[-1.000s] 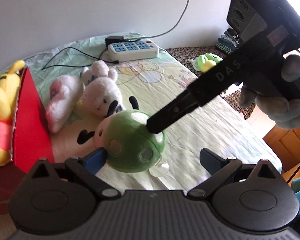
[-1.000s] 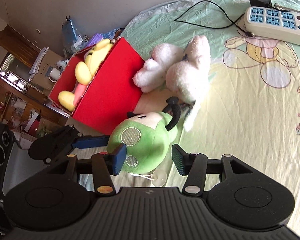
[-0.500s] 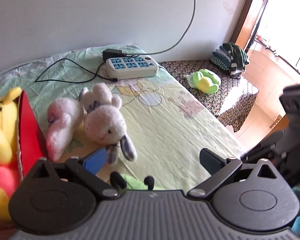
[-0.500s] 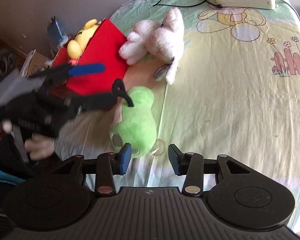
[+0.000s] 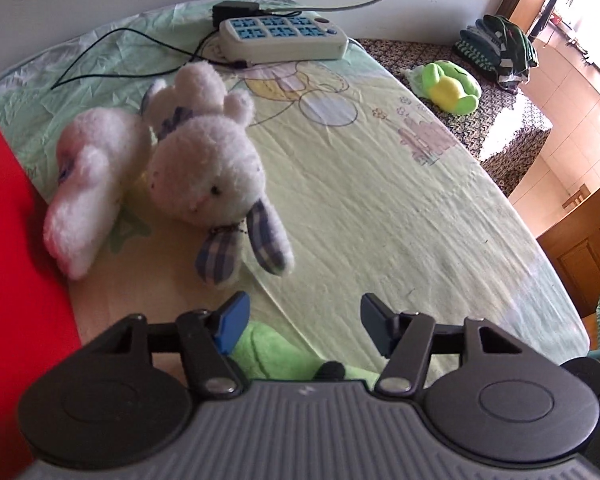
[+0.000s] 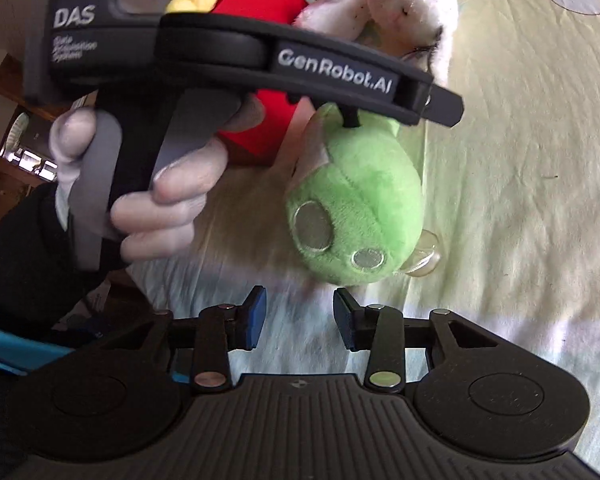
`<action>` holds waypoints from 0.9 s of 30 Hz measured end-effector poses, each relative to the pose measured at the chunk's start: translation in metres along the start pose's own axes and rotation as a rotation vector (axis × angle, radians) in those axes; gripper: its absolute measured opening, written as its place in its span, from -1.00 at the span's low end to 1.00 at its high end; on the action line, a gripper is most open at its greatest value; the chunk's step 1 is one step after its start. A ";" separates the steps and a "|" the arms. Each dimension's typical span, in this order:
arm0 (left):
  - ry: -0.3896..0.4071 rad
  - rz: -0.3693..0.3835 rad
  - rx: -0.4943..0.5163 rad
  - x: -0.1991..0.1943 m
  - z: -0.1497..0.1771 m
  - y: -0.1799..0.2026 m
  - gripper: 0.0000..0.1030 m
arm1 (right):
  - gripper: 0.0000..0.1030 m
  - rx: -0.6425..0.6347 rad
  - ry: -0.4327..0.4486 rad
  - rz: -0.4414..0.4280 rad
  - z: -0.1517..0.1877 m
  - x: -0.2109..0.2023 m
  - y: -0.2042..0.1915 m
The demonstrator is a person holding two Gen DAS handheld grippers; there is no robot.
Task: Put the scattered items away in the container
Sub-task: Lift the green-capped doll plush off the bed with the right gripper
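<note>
My left gripper [image 5: 302, 322] has just been closing, jaws part open above the green plush toy [image 6: 356, 204] on the bedsheet [image 5: 380, 208] beside the red box [image 5: 16, 240]; my right gripper [image 6: 298, 318] has narrowed, empty, short of it

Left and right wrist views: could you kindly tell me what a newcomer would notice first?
A bright green plush toy lies on the bedsheet at the centre of the right wrist view. In the left wrist view a fluffy white rabbit lies mid-frame, with the red box at the left edge.

"GenRobot.AI" on left gripper [image 6: 440, 114] arm, "DAS" on its body
</note>
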State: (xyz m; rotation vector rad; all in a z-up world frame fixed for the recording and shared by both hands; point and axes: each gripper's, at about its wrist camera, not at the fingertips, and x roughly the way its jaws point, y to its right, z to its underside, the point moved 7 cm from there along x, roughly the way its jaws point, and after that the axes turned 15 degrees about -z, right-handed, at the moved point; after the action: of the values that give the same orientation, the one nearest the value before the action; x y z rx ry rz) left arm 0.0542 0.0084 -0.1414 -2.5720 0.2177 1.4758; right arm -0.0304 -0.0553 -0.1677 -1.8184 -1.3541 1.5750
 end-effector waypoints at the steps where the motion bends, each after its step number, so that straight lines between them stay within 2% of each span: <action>1: 0.002 -0.019 0.004 -0.001 0.001 -0.001 0.25 | -0.22 0.031 0.012 0.004 -0.001 0.001 0.005; 6: 0.017 -0.093 0.013 -0.007 0.006 -0.006 0.23 | -0.40 0.109 0.102 0.077 -0.009 -0.016 0.026; 9: 0.013 -0.074 -0.034 -0.016 0.005 -0.015 0.20 | -0.55 0.120 0.113 0.118 -0.011 -0.027 0.033; 12: 0.015 -0.081 -0.055 -0.025 0.007 -0.023 0.20 | -0.61 0.112 0.144 0.202 -0.017 -0.041 0.043; 17: -0.031 -0.044 -0.075 -0.031 0.028 -0.017 0.20 | -0.66 0.129 0.223 0.279 -0.032 -0.067 0.059; 21: -0.026 -0.056 -0.088 -0.041 0.042 -0.020 0.22 | -0.67 0.135 0.276 0.261 -0.041 -0.070 0.062; 24: -0.050 -0.056 -0.133 -0.041 0.047 -0.031 0.23 | -0.65 0.116 0.275 0.258 -0.047 -0.069 0.057; 27: -0.031 -0.023 -0.178 -0.054 0.048 -0.038 0.23 | -0.60 0.137 0.292 0.226 -0.047 -0.074 0.054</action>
State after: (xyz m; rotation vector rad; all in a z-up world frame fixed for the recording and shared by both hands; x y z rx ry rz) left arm -0.0048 0.0584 -0.1154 -2.6751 0.0550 1.5928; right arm 0.0407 -0.1286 -0.1553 -2.0744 -0.9161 1.3973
